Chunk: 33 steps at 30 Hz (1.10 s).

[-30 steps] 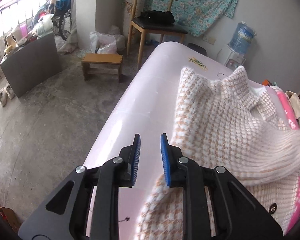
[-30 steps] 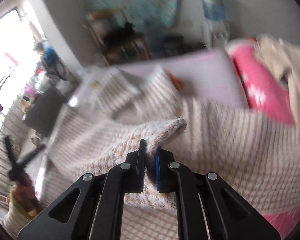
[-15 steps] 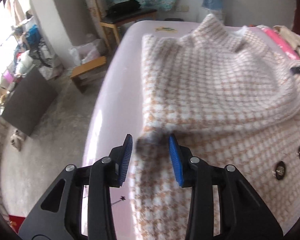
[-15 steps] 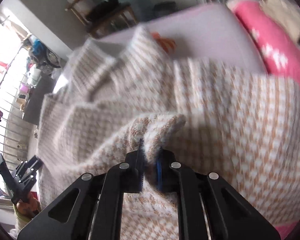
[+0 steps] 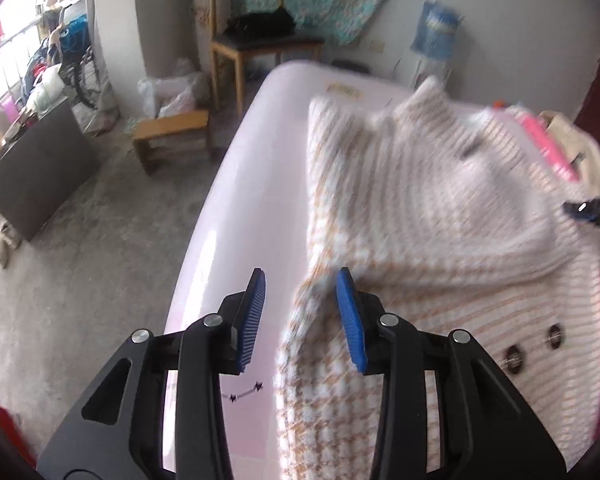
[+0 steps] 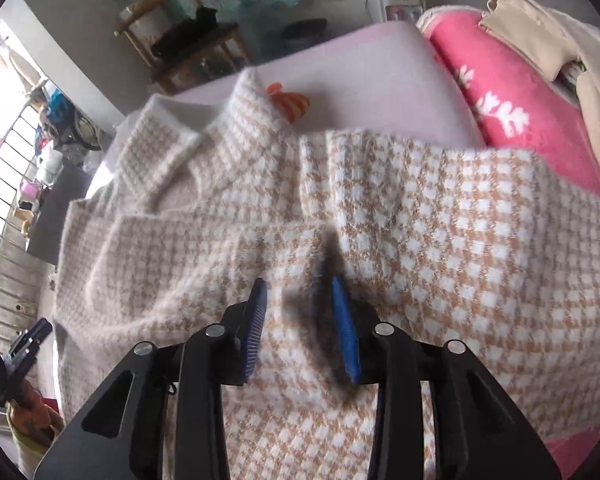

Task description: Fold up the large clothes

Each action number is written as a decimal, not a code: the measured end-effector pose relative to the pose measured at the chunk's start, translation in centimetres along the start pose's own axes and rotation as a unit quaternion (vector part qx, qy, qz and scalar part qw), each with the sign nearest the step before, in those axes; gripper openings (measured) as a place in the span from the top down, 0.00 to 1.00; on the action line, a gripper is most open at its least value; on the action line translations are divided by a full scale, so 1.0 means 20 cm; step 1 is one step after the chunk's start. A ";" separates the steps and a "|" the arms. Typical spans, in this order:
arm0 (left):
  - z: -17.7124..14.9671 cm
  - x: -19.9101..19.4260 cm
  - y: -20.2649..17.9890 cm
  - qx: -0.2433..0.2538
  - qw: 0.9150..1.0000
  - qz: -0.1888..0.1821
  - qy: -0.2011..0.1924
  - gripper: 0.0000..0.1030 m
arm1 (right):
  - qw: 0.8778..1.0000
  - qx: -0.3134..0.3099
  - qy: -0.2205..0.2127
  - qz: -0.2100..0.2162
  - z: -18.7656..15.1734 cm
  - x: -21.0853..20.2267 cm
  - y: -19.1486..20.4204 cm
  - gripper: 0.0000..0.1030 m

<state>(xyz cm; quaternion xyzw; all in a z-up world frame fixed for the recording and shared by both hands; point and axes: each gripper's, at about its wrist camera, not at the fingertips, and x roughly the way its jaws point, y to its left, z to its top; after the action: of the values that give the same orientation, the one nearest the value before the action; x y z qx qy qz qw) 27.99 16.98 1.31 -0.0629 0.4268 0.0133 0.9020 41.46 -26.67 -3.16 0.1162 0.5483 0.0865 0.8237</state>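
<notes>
A cream and tan houndstooth coat (image 5: 440,208) lies spread on the pale pink bed (image 5: 240,208), collar at the far end, one sleeve folded across its body. My left gripper (image 5: 302,312) is open over the coat's left edge, and a fold corner lies just past its blue pads (image 5: 350,316). Over the middle of the coat (image 6: 440,248), the jaws of my right gripper (image 6: 300,328) are opening. The knit lies loose beneath them and the pads (image 6: 344,332) do not press it. Each view catches the other gripper at its edge: the right gripper (image 5: 592,212), the left gripper (image 6: 24,352).
A pink flowered blanket (image 6: 500,92) and a beige garment (image 6: 560,40) are piled along the bed's right side. An orange item (image 6: 288,100) lies by the collar. Left of the bed is concrete floor with a wooden chair (image 5: 256,40) and a low stool (image 5: 172,132).
My right gripper, shut on a folded edge of the coat, has spread its jaws and dropped it onto the coat. The left jaws widened and let a fold corner lie on the bed.
</notes>
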 end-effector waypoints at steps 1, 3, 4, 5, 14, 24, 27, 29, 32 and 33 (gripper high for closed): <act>0.05 -0.02 0.00 0.003 1.000 -0.008 -0.013 0.66 | 1.000 0.002 0.001 0.002 -0.01 0.00 0.00 0.62; 0.18 0.00 -0.03 0.011 1.000 -0.013 -0.024 0.66 | 1.000 0.002 0.003 0.003 -0.02 0.00 0.00 0.62; 0.24 0.04 -0.05 0.015 0.999 -0.018 -0.025 0.65 | 1.000 0.001 0.005 0.002 -0.03 0.01 0.00 0.62; 0.32 0.10 -0.07 0.025 0.999 -0.020 -0.021 0.65 | 1.000 -0.001 0.007 0.000 -0.04 0.02 0.00 0.62; 0.65 0.72 -0.21 0.076 0.994 0.042 0.065 0.81 | 1.000 -0.014 0.004 -0.021 -0.11 0.09 0.01 0.77; 0.59 0.67 0.05 -0.066 0.997 -0.003 0.037 0.91 | 0.998 -0.033 -0.015 -0.046 -0.12 0.12 0.04 0.91; 0.57 0.69 0.10 -0.101 0.994 -0.013 0.037 0.79 | 0.999 -0.027 -0.016 -0.038 -0.10 0.13 0.03 0.91; 0.56 0.62 0.14 -0.116 0.993 -0.013 0.027 0.71 | 0.998 -0.028 -0.020 -0.048 -0.10 0.09 0.03 0.86; 0.51 0.44 0.13 -0.094 0.995 -0.013 -0.006 0.71 | 0.995 -0.041 -0.041 -0.077 -0.11 -0.03 0.05 0.74; 0.49 0.37 0.11 -0.082 0.996 -0.024 -0.014 0.71 | 0.993 -0.051 -0.058 -0.086 -0.11 -0.09 0.08 0.70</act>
<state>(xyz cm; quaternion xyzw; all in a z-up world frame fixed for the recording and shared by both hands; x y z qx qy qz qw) 40.08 20.18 1.46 -0.1466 0.4099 0.0277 0.8999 38.65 -25.48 -1.99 0.0318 0.5024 0.0364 0.8633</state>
